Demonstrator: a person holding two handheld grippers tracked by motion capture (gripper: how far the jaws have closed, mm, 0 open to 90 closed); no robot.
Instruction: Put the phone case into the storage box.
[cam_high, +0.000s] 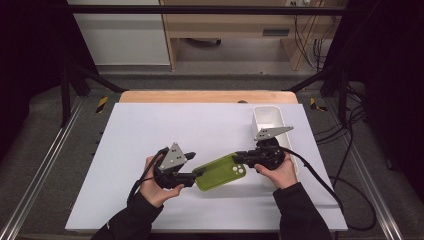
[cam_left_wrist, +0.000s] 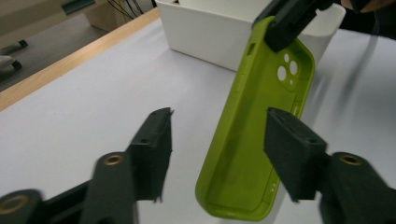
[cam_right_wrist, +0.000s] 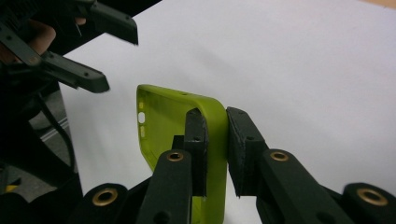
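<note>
Your right gripper (cam_right_wrist: 215, 154) is pinching the case (cam_right_wrist: 187, 140): one jaw sits inside the shell, the other presses the outer wall, at the end with the camera holes. The high view shows the same grip, your right gripper (cam_high: 240, 159) clamped on the camera end of the green case (cam_high: 219, 172), which hangs between your two hands, over the white mat (cam_high: 150, 130) near the front edge. From the shadow under it, the case looks lifted off the mat rather than lying flat, though its far corner may touch.

Your left gripper (cam_left_wrist: 215, 149) is spread wide. In its own view the case (cam_left_wrist: 252, 140) stands on edge between the jaws, closer to the one on the right of that view, and neither jaw is clearly touching it. In the high view your left gripper (cam_high: 197, 175) sits at the plain end of the case.

Further out, the white bin (cam_high: 267, 117) stands just behind your right hand (cam_high: 277, 172), at the right side of the mat. Its inside is not visible enough to say what it holds.

Judging by this, the pick-up is done and you are partway into a handover or a two-handed hold. What is left: close the left jaws on the plain end and, probably, carry the case to the bin.
</note>
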